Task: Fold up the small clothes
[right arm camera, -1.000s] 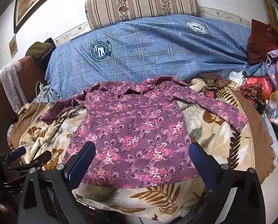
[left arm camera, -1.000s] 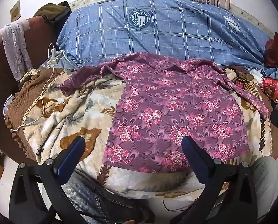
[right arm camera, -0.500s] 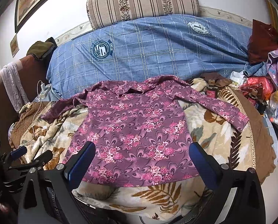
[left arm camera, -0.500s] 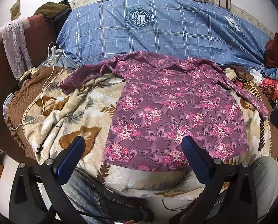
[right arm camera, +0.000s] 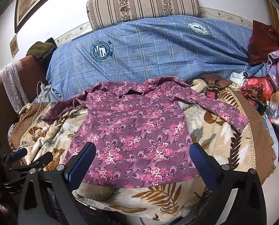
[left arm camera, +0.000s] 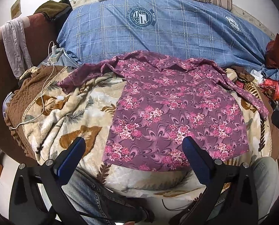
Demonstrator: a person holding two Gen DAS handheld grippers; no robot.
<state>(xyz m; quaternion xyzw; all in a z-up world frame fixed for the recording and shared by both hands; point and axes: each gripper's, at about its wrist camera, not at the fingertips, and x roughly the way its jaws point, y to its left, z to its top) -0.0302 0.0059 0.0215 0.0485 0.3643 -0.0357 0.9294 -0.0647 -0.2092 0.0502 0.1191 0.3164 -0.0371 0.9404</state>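
Floral blouse (right arm camera: 132,131), thin, light, limp, likely slippery: spread flat on leaf-print blanket (right arm camera: 214,136), sleeves out; best pinched at hem corners or sleeve cuffs; left gripper (left arm camera: 132,151) and right gripper (right arm camera: 142,156) both agape, empty

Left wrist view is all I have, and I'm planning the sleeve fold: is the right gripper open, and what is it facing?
Observer: The right gripper is open and empty, and its fingers frame the shirt's near hem.
Operator: Is anything close to the right-hand sleeve?
Observer: A red bottle stands by the shoulder end of the sleeve. I cannot tell if they touch.
Operator: Any more bottles?
Observer: A second red bottle stands further right, apart from the fabric.
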